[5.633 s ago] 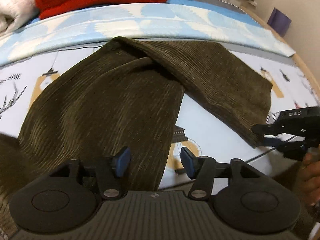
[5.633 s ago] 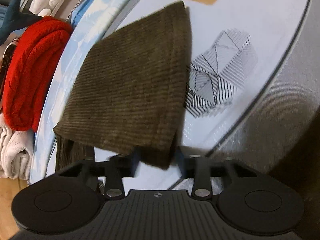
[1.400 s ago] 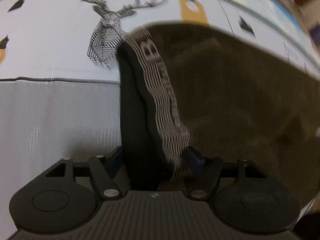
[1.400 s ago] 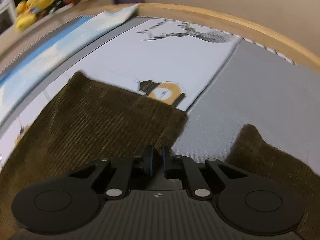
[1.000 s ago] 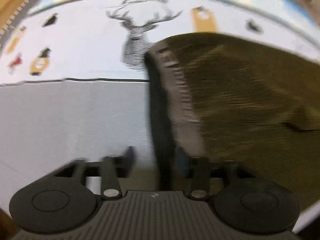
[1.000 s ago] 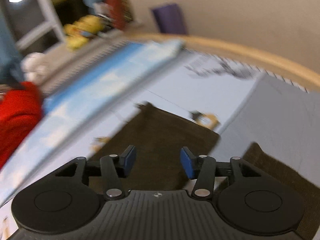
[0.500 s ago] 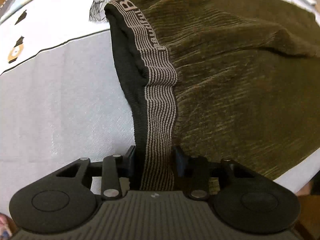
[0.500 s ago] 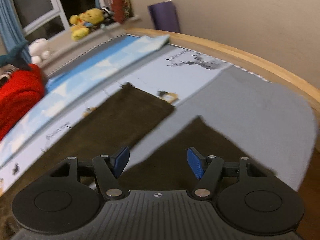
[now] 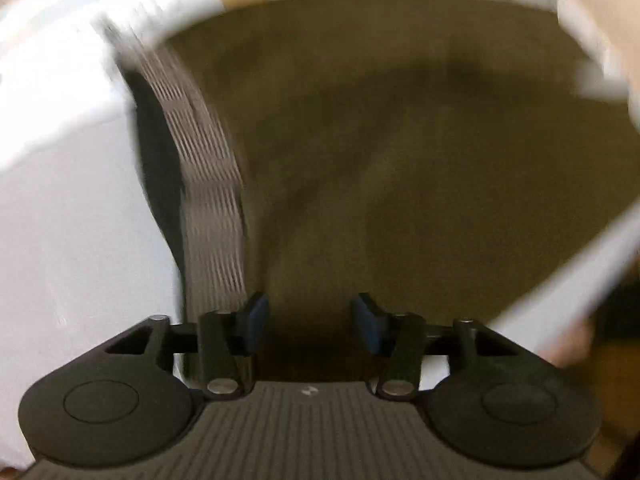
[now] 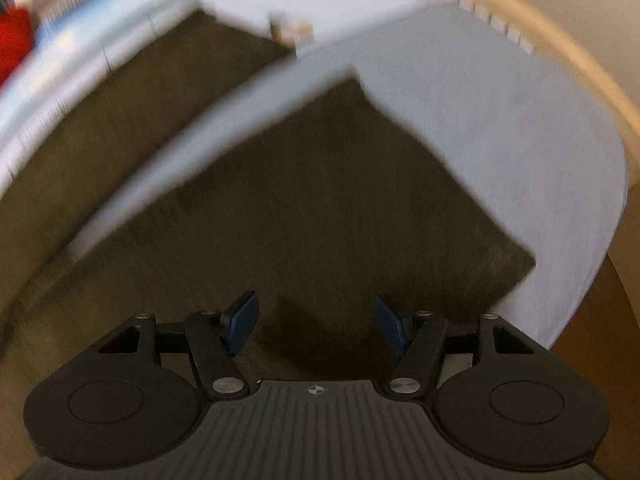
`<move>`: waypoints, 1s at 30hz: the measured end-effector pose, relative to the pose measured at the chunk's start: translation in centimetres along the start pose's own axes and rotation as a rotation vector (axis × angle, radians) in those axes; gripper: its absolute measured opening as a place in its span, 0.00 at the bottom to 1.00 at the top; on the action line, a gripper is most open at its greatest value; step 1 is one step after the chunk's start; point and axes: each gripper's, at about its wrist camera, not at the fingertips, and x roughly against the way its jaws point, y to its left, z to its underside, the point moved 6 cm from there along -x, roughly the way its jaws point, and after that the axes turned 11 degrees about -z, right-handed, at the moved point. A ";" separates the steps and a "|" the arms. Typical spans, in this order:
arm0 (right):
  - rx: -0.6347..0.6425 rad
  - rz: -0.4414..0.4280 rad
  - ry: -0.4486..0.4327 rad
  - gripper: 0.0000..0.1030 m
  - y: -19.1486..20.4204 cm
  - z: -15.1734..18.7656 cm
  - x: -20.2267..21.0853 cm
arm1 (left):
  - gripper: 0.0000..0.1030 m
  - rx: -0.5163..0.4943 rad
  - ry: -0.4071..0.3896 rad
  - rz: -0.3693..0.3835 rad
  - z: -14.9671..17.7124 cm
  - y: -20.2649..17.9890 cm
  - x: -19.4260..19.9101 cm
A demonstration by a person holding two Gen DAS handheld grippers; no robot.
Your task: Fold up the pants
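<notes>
The olive-brown corduroy pants [image 9: 380,160] lie on the bed. Their striped grey waistband [image 9: 212,184] runs up the left side of the left wrist view. My left gripper [image 9: 308,320] is open just above the cloth, right of the waistband, with nothing between its blue pads. In the right wrist view the two pant legs [image 10: 320,208] lie spread apart with a strip of sheet between them. My right gripper [image 10: 316,324] is open over the near leg and holds nothing. Both views are blurred by motion.
The pale grey and white printed bed sheet [image 10: 500,120] lies under the pants. The curved wooden bed edge [image 10: 560,52] runs along the right. A red folded garment [image 10: 12,36] sits at the far left. A blue and white pillow strip [image 10: 80,40] lies beyond the pants.
My left gripper has let go of the waistband and opened, shifting right over the cloth. My right gripper stays open and has moved lower over the near pant leg.
</notes>
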 end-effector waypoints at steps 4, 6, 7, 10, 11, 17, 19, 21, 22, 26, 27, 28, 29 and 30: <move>0.013 0.061 0.107 0.64 -0.6 1.2 -2.2 | 0.45 -0.075 0.002 -0.036 0.0 -1.2 0.4; 0.032 0.054 0.053 0.62 0.2 0.6 -1.5 | 0.49 -0.024 -0.061 -0.027 -0.9 -0.6 1.7; 0.046 0.029 0.009 0.62 0.9 0.1 -0.8 | 0.50 -0.005 -0.102 -0.034 -1.4 -0.3 2.4; 0.110 -0.049 -0.142 0.62 3.7 -1.2 1.9 | 0.56 0.095 -0.177 -0.056 -3.4 1.2 3.7; 0.137 -0.072 -0.190 0.62 4.9 -1.6 2.8 | 0.58 0.125 -0.195 -0.068 -4.1 1.4 3.9; 0.287 -0.189 -0.348 0.59 10.9 -2.7 6.1 | 0.67 0.283 -0.306 -0.133 -8.1 4.0 5.6; 0.316 -0.205 -0.366 0.54 12.7 -2.7 6.5 | 0.67 0.316 -0.350 -0.132 -8.9 4.2 6.0; 0.319 -0.214 -0.370 0.53 14.2 -3.0 6.5 | 0.67 0.337 -0.397 -0.154 -9.8 4.3 6.6; 0.316 -0.224 -0.368 0.53 14.9 -3.2 6.4 | 0.67 0.343 -0.417 -0.167 -10.4 4.4 6.8; 0.299 -0.279 -0.360 0.53 17.6 -3.3 6.4 | 0.62 0.394 -0.446 -0.182 -12.1 4.8 7.3; 0.296 -0.290 -0.359 0.53 18.3 -3.3 6.6 | 0.51 0.413 -0.443 -0.171 -12.5 5.0 7.3; 0.297 -0.301 -0.359 0.53 19.2 -3.5 6.5 | 0.44 0.432 -0.436 -0.154 -13.0 5.2 7.1; 0.299 -0.314 -0.357 0.53 20.0 -3.6 6.5 | 0.30 0.451 -0.428 -0.136 -13.5 5.5 6.9; 0.301 -0.323 -0.356 0.53 20.9 -3.4 6.5 | 0.17 0.468 -0.421 -0.125 -13.9 5.7 6.6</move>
